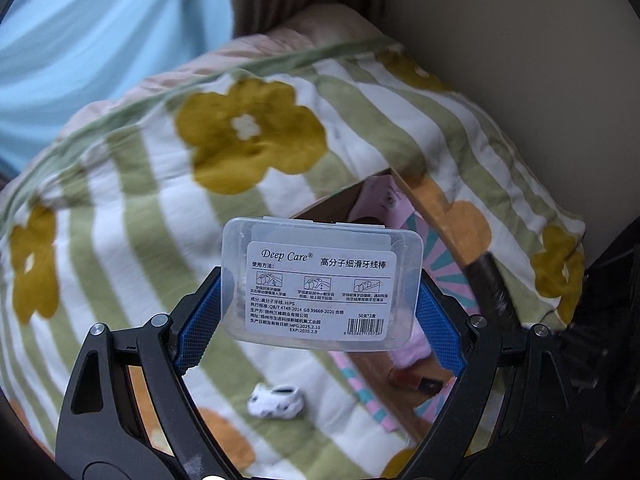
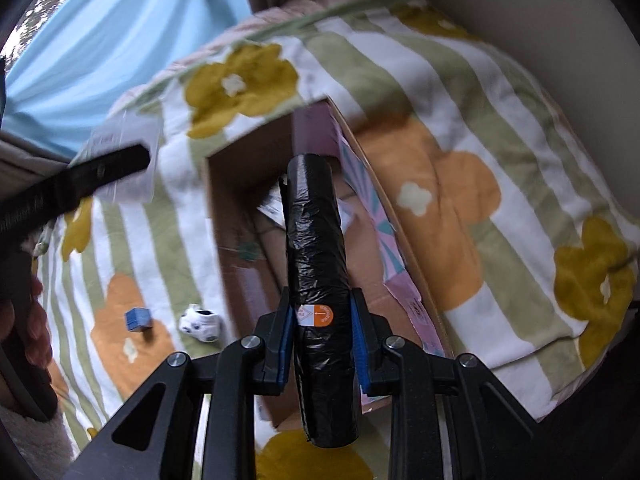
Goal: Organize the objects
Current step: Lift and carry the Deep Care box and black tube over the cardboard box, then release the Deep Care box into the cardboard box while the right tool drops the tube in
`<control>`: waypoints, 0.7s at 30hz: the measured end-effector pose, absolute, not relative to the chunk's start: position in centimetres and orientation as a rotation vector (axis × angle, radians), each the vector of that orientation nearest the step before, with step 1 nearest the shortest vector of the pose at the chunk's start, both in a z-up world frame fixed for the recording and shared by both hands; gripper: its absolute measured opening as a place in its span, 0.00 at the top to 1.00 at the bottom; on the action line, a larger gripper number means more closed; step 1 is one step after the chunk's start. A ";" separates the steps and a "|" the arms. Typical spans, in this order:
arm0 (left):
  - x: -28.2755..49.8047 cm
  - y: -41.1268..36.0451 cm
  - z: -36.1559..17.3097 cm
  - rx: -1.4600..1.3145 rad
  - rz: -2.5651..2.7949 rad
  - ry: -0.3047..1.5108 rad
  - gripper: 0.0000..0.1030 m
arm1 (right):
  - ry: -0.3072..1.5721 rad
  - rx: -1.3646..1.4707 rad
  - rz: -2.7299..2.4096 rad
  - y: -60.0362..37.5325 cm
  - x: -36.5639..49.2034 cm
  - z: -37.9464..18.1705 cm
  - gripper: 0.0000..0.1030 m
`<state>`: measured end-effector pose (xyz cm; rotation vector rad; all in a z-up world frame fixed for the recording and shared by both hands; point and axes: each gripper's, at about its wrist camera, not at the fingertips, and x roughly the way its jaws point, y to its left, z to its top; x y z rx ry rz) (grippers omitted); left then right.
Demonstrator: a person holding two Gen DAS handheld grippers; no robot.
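My left gripper [image 1: 320,304] is shut on a clear plastic floss-pick box [image 1: 322,284] with a white label, held above the flowered blanket just left of an open cardboard box [image 1: 340,204]. My right gripper [image 2: 320,320] is shut on a black roll of bin bags [image 2: 316,248] with an orange sticker, held over the open cardboard box [image 2: 236,240]. The left gripper and its clear box also show blurred at the left of the right wrist view [image 2: 120,160].
A striped blanket [image 2: 460,92] with yellow and orange flowers covers the surface. A small white toy [image 2: 200,322] and a blue cube [image 2: 137,319] lie on it left of the box. Papers lie inside the box. A light blue curtain [image 2: 120,40] hangs behind.
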<state>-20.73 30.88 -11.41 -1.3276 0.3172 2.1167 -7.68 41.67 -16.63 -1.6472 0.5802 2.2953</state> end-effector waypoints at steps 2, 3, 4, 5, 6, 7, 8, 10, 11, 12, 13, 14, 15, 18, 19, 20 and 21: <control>-21.5 32.7 -12.6 -1.338 2.091 0.338 0.15 | 0.598 -1.662 2.269 42.2 -7.9 -17.9 0.77; -22.0 33.8 -13.6 -1.350 2.070 0.354 0.15 | 0.607 -1.671 2.250 42.5 -8.0 -18.8 0.77; -22.3 34.7 -14.3 -1.360 2.052 0.367 0.15 | 0.612 -1.675 2.237 42.6 -8.1 -19.3 0.77; -22.5 35.5 -15.0 -1.369 2.036 0.382 0.15 | 0.616 -1.678 2.223 42.7 -8.0 -19.9 0.77; -22.8 36.6 -16.0 -1.379 2.015 0.410 0.15 | 0.622 -1.687 2.210 42.7 -8.0 -20.7 0.77; -22.9 37.2 -16.6 -1.384 2.003 0.426 0.15 | 0.623 -1.691 2.201 42.7 -8.0 -21.3 0.77; -23.2 38.2 -17.7 -1.392 1.983 0.453 0.15 | 0.624 -1.693 2.189 42.7 -8.0 -21.8 0.77; -23.3 39.4 -19.3 -1.401 1.957 0.493 0.15 | 0.642 -1.696 2.163 42.7 -7.8 -23.1 0.77; -23.4 40.0 -20.2 -1.407 1.943 0.515 0.15 | 0.652 -1.694 2.148 42.7 -7.7 -23.6 0.77; -23.6 40.6 -21.0 -1.415 1.930 0.529 0.15 | 0.666 -1.690 2.131 42.7 -7.6 -24.3 0.77; -23.6 41.0 -21.7 -1.422 1.921 0.538 0.15 | 0.671 -1.687 2.120 42.7 -7.6 -24.7 0.77; -23.7 41.5 -22.5 -1.427 1.911 0.549 0.15 | 0.673 -1.683 2.110 42.8 -7.5 -25.0 0.77; -23.7 41.8 -23.0 -1.431 1.905 0.560 0.15 | 0.672 -1.678 2.100 42.7 -7.5 -25.5 0.77; -23.9 42.6 -24.2 -1.437 1.889 0.581 0.15 | 0.675 -1.674 2.094 42.6 -7.7 -26.1 0.77; -23.9 42.8 -24.4 -1.438 1.884 0.587 0.15 | 0.681 -1.672 2.090 42.6 -7.8 -26.3 0.77; -23.9 43.0 -24.7 -1.436 1.879 0.594 0.15 | 0.686 -1.669 2.088 42.6 -7.8 -26.4 0.77; -24.0 43.2 -24.8 -1.433 1.877 0.603 0.15 | 0.691 -1.662 2.081 42.7 -7.7 -26.5 0.77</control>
